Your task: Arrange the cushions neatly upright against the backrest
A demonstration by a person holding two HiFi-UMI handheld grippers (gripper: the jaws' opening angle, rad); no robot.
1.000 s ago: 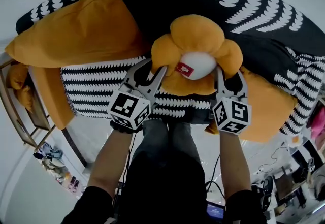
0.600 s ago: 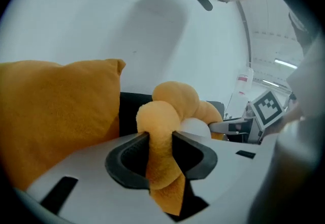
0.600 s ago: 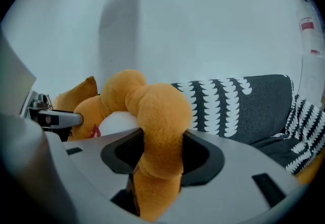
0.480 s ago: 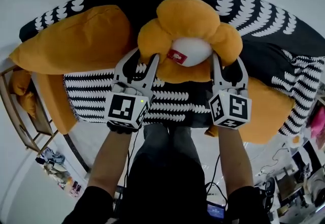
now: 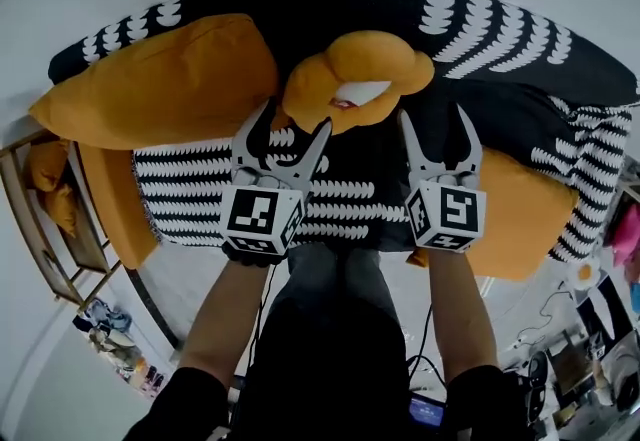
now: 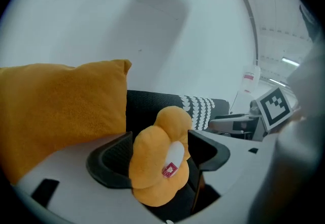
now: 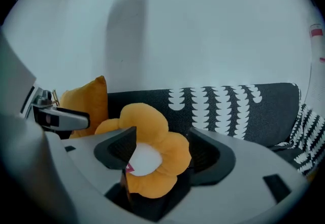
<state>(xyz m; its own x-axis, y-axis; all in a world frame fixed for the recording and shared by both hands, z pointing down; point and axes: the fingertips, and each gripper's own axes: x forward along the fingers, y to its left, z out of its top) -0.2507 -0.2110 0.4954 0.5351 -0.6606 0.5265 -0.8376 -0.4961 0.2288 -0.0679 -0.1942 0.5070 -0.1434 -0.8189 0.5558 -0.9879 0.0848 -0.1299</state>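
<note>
The flower cushion (image 5: 357, 77) leans against the sofa's dark backrest (image 5: 330, 9), beside a square orange cushion (image 5: 160, 79). Your left gripper (image 5: 292, 124) and right gripper (image 5: 436, 121) have just been opening. Both now stand with jaws apart and grip nothing, the flower cushion just ahead of them. This placement looks done. Next, the orange cushion slumped low at your right (image 5: 520, 219) probably needs lifting upright.

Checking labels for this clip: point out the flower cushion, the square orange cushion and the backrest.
flower cushion (image 5: 372, 55), head view, top petal.
square orange cushion (image 5: 160, 79), head view, its middle.
backrest (image 5: 320, 7), head view, plain black part.
</note>
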